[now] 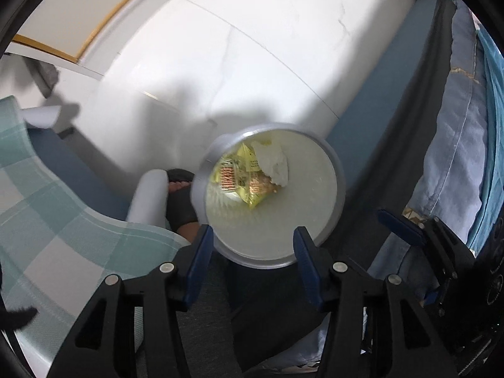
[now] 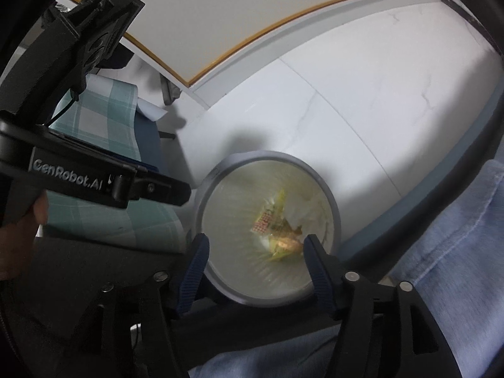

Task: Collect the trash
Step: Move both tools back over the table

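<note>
A round bin with a grey rim (image 1: pixel 338 189) and a white liner stands on the floor below both grippers. In it lie a yellow snack wrapper (image 1: pixel 242 176) and a crumpled white tissue (image 1: pixel 274 165). My left gripper (image 1: pixel 253 233) hangs open over the bin's near rim, nothing between its blue pads. In the right wrist view the same bin rim (image 2: pixel 335 208) holds the wrapper (image 2: pixel 277 223), partly blurred. My right gripper (image 2: pixel 255 241) is open above the bin's near side, its jaws empty. The left tool's black housing (image 2: pixel 78 173) crosses that view at the left.
White tiled floor (image 1: pixel 252 47) spreads beyond the bin. A green checked cloth (image 1: pixel 47 189) lies at the left, blue bedding (image 1: pixel 456 157) at the right. A person's foot in a black sandal (image 1: pixel 181 195) is beside the bin, and a jeans leg (image 2: pixel 456 252) is at the right.
</note>
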`<state>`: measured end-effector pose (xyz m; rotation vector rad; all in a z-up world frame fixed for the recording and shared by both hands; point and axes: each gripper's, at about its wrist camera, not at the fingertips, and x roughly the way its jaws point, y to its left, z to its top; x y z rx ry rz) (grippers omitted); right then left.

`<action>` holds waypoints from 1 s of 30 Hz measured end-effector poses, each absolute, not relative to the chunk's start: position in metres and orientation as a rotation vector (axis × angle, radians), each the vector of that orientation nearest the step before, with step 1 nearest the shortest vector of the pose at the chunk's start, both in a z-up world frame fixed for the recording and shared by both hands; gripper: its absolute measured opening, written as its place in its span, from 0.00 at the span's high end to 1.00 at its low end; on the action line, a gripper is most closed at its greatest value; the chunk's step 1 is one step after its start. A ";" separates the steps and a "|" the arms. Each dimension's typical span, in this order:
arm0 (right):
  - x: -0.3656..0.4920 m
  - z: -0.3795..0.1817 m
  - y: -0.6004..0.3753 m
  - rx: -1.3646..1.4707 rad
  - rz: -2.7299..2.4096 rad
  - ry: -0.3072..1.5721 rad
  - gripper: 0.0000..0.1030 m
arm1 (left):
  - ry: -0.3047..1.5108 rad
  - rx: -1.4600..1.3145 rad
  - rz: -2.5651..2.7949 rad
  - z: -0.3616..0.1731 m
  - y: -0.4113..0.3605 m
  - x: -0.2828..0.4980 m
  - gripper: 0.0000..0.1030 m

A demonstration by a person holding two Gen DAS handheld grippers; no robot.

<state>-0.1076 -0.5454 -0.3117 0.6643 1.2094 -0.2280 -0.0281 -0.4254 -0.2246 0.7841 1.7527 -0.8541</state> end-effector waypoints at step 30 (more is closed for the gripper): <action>-0.013 -0.051 -0.451 0.290 -0.052 0.658 0.19 | 0.869 0.005 -0.421 0.031 -0.159 0.080 0.19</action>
